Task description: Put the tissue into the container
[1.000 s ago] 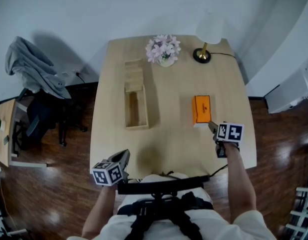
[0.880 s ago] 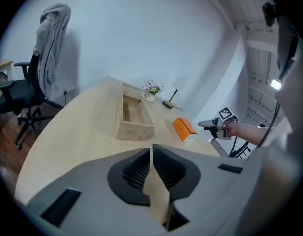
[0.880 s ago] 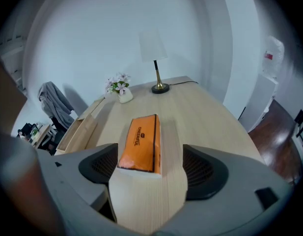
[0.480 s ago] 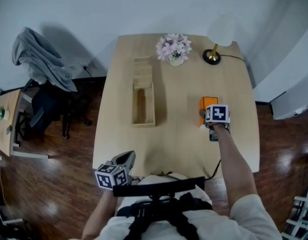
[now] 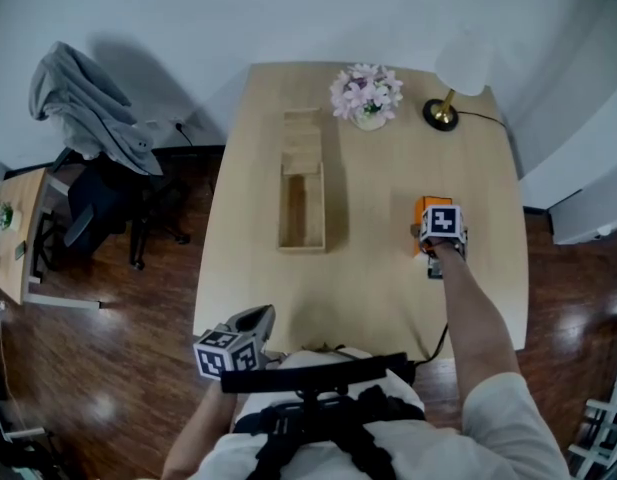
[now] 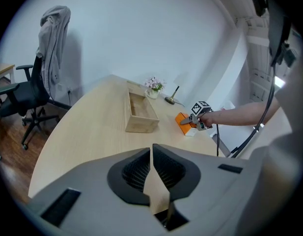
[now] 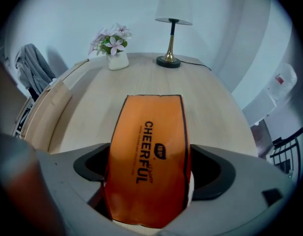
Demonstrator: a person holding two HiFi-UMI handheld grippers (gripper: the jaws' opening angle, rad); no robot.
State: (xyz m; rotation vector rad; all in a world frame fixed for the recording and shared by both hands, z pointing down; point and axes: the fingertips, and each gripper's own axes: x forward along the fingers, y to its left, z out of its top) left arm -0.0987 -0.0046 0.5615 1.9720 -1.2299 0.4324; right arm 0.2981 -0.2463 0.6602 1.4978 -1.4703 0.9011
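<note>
Lining up the grasp on the tissue pack [image 7: 150, 127], pickup not yet made.
Straddles the orange pack lying on the counter [image 5: 368, 278] with the right claw [image 7: 150, 165], just opened to full spread, pads clear of both sides, nothing gripped. Holds the left claw [image 6: 151, 149] pinched together and empty near the counter's front edge. Next, by the look of it: squeeze the pack's long sides, lift, carry across to the wooden container [image 5: 301, 246], well apart, lower in.
</note>
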